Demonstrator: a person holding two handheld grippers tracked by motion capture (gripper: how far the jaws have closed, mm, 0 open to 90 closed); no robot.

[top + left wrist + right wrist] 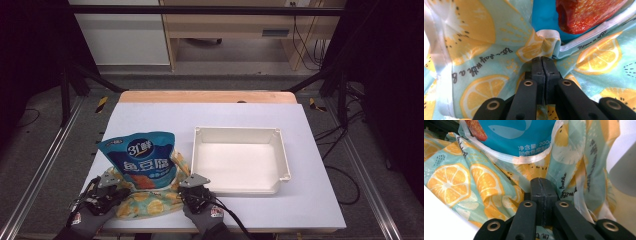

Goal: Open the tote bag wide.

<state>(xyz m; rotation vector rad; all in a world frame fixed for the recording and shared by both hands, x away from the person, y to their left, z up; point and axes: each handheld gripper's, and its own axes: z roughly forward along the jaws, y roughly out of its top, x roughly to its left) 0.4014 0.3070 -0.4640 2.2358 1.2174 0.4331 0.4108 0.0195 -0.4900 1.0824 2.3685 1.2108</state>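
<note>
— Count, please: what lies on the white surface (pixel 310 190)?

— One blue glossy snack pouch with white lettering (pixel 140 159), one thin plastic bag printed with orange slices on pale teal (pixel 145 202), and one white rectangular plastic tray (pixel 239 159). Two grippers, one in each gloved hand.

— Where is the pouch?

— At the near left of the surface, standing inside the mouth of the printed bag, most of it rising above the bag's rim. In the left gripper view the pouch (pixel 544 17) shows just past the bag's (pixel 481 50) bunched edge.

— And the tray?

— Just right of the pouch and bag, apart from them. Nothing lies in it.

— The grippers?

— The left gripper (pixel 111 183) is at the bag's left side; its jaws are pressed together with a fold of the bag's rim pinched at their tips. The right gripper (pixel 194 183) is at the bag's right side, between bag and tray, jaws likewise clenched; the printed plastic (pixel 481 185) seems caught between them, though the pinch itself is hard to make out in the right gripper view. The pouch (pixel 519 135) sits above it there.
</note>
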